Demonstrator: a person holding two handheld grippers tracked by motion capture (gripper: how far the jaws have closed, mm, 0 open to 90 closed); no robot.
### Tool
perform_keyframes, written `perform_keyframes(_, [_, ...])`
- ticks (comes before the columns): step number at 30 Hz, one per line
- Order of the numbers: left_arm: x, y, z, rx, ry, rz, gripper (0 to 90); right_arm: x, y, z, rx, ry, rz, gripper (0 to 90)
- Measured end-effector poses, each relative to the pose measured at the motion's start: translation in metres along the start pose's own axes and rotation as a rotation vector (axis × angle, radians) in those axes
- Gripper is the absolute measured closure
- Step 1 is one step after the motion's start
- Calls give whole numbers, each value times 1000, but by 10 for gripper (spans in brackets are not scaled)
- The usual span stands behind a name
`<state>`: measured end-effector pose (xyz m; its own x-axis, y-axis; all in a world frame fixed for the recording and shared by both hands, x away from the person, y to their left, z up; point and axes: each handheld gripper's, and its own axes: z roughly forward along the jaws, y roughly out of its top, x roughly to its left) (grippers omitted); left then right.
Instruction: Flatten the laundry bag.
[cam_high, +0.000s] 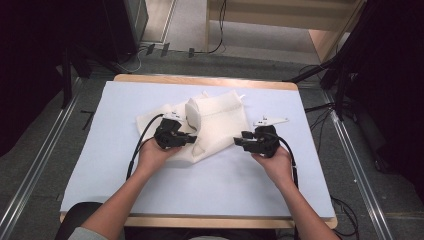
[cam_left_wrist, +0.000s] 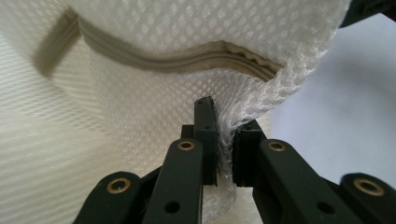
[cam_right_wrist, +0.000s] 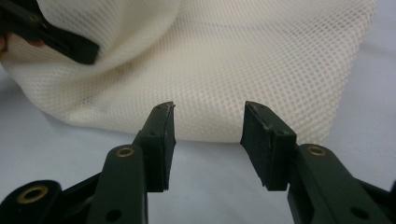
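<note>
Here the left claw (cam_left_wrist: 225, 140) pinches the mesh bag (cam_left_wrist: 187, 88) — the right claw (cam_right_wrist: 208, 140) gapes, empty.

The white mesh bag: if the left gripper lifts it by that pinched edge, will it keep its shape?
Probably not. The mesh bag already folds and bunches where the left gripper pinches it, so it should drape limply. The thin netting looks light. The zipper may stiffen one edge slightly.

The mesh bag (cam_high: 210, 125) lies on the table cover (cam_high: 100, 165), behind the middle. The left gripper (cam_high: 187, 139) sits at the bag's left front edge, the right gripper (cam_high: 239, 142) just beside its right front corner, the 2 apart.
</note>
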<state>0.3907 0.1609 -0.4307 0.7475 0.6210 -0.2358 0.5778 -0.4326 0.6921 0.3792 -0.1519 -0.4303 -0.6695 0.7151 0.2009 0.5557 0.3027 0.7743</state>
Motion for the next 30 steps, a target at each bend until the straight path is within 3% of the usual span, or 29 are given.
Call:
perform_keyframes(4, [-10,0,10,23,-60,6,853,5,4,-3,-24,23,3,556])
perform_keyframes(5, [-15,1,14,39,-67,29,853,6,5,-4,-27,21,1,555])
perform_keyframes(11, [-34,-3,30,98,-87,104,853,6,12,-13,-59,-5,-11,555])
perform_keyframes(20, [-44,-5,32,114,-97,126,852,0,19,-23,-97,-6,35,528])
perform_keyframes(25, [-49,-6,33,119,-102,135,848,6,30,-16,-81,-18,12,494])
perform_keyframes(30, [-52,-9,32,109,-103,137,846,13,35,3,-47,4,11,407])
